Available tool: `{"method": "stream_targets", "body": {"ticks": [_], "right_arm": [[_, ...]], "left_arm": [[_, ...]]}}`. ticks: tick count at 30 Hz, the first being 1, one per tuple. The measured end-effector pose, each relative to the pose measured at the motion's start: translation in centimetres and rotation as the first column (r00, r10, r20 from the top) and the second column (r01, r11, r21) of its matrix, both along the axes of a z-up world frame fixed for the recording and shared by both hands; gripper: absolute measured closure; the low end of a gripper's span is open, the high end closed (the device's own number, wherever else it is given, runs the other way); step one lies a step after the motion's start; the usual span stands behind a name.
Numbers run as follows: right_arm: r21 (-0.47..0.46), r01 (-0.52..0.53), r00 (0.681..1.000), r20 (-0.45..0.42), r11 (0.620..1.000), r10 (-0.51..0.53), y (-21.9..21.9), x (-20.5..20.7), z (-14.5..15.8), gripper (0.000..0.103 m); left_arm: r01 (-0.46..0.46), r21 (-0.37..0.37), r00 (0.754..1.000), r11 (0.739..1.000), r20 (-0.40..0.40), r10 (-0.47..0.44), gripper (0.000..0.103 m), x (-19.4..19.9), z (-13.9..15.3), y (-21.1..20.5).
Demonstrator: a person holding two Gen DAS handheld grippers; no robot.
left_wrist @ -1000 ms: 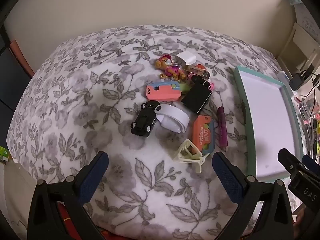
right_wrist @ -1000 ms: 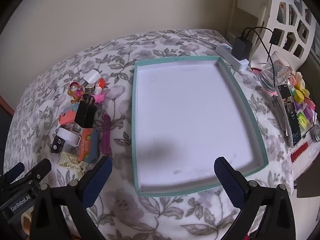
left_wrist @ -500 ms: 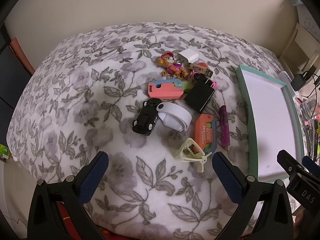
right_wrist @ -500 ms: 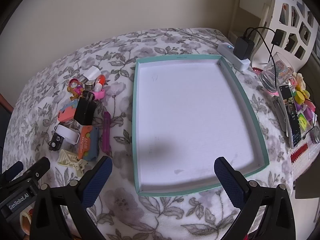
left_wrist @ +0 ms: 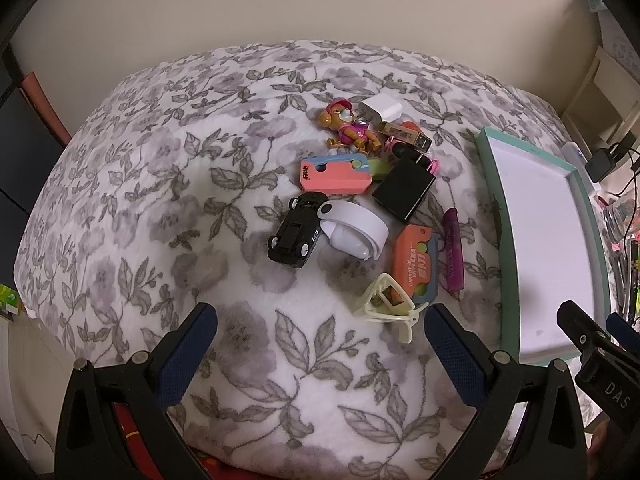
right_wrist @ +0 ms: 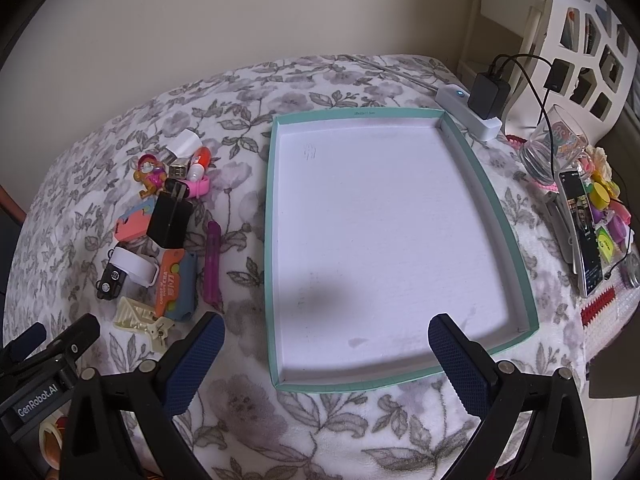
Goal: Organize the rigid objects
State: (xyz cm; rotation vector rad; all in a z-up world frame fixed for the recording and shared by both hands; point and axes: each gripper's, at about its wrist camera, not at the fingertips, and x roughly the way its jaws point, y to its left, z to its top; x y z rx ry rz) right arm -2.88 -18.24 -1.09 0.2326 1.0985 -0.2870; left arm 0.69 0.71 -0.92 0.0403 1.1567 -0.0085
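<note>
A heap of small objects lies on a floral blanket: a black toy car [left_wrist: 297,233], a white ring-shaped piece [left_wrist: 352,229], a cream clip [left_wrist: 387,304], an orange cutter [left_wrist: 416,264], a purple stick [left_wrist: 453,249], a black charger [left_wrist: 405,193], a pink case [left_wrist: 335,173] and a toy figure [left_wrist: 347,128]. My left gripper [left_wrist: 320,328] hangs open just short of the heap, holding nothing. To the right lies a teal-rimmed tray [right_wrist: 272,248] with a bare white floor. Above the tray's near edge my right gripper [right_wrist: 326,340] is open too.
Beyond the tray's right side sit a white power strip with a black plug [right_wrist: 476,104], a glass [right_wrist: 554,144], a phone [right_wrist: 582,228] and small colourful items. A wall stands behind the blanket. The blanket left of the heap shows only its floral print.
Both grippers have drifted slightly, so the heap sits a little lower and nearer in the left view. Nothing on the blanket has moved; both stay open.
</note>
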Motion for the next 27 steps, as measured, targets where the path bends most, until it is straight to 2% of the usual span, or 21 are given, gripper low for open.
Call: {"method": "stream_targets", "body": {"ticks": [27], "right_arm": [[-0.004, 0.0, 1.0, -0.003, 1.0, 0.0, 0.11, 0.06, -0.18, 0.0]], "left_arm": [[-0.008, 0.004, 1.0, 1.0, -0.015, 0.008, 0.0, 0.11, -0.24, 0.21]]}}
